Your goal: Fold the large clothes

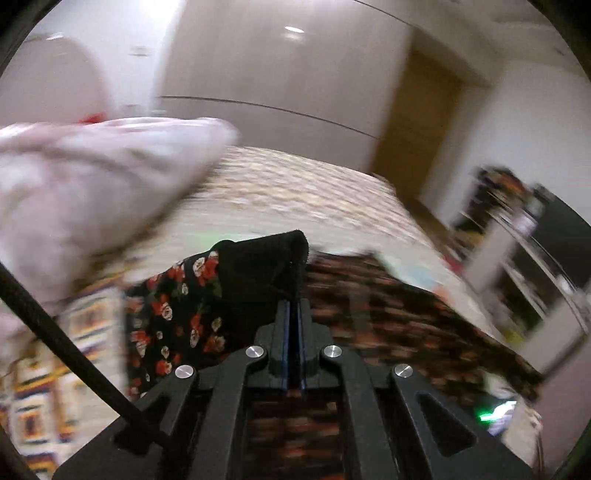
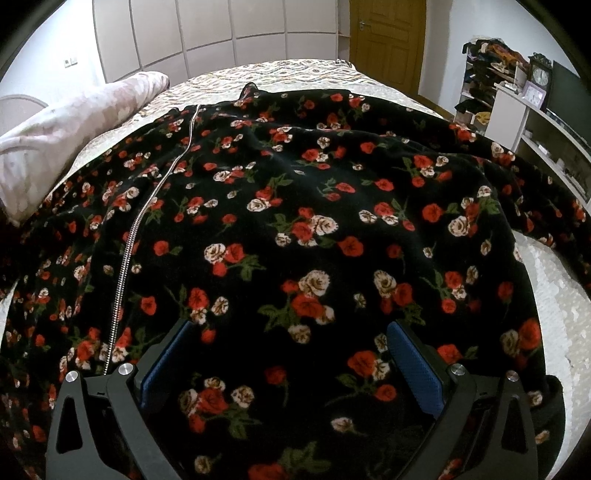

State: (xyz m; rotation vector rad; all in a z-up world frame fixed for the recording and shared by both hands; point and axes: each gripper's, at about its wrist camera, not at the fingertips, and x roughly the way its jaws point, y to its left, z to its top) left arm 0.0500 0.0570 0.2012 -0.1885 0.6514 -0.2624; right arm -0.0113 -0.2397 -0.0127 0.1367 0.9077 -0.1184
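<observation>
A black jacket with red and white roses (image 2: 295,221) lies spread over the bed, its silver zipper (image 2: 147,206) running down the left side. My right gripper (image 2: 291,332) is open, its blue pads (image 2: 413,362) spread just above the fabric at the near edge. My left gripper (image 1: 294,306) is shut on the jacket's black ribbed cuff (image 1: 266,258) and holds it lifted; the floral sleeve (image 1: 173,314) hangs to its left. The left wrist view is motion-blurred.
A pink pillow (image 2: 66,133) lies at the left of the bed (image 2: 295,70), also in the left wrist view (image 1: 92,184). White wardrobes (image 2: 207,33) and a wooden door (image 2: 388,37) stand behind. Shelves with clutter and a clock (image 2: 539,77) are at right.
</observation>
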